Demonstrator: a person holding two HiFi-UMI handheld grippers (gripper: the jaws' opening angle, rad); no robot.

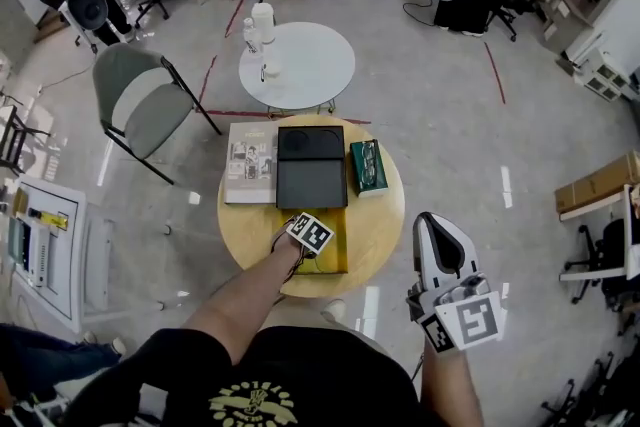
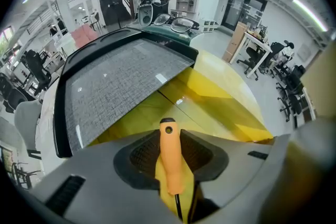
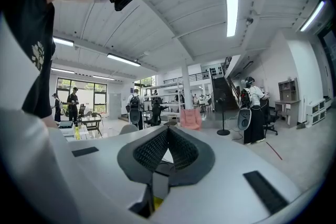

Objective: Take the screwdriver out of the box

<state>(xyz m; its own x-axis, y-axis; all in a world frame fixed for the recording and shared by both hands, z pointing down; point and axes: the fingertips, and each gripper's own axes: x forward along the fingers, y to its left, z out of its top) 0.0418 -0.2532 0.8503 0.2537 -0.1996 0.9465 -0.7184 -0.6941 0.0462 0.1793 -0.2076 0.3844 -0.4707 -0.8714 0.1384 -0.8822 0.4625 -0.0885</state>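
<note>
Screwdriver [image 2: 170, 157], orange handle: gripped at the handle between the pads of the left gripper [image 2: 170, 131], thin shaft running back between the jaws. Location: over the yellow box [image 2: 220, 97], at the near edge of the round wooden table [image 1: 385, 215], just beside a black case [image 1: 312, 177]. Right gripper [image 3: 167, 129]: jaws together, nothing between them, held off the table at the person's right side.

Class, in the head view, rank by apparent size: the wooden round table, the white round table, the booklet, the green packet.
1. wooden round table
2. white round table
3. booklet
4. green packet
The white round table is farther off; real sizes unsure.
</note>
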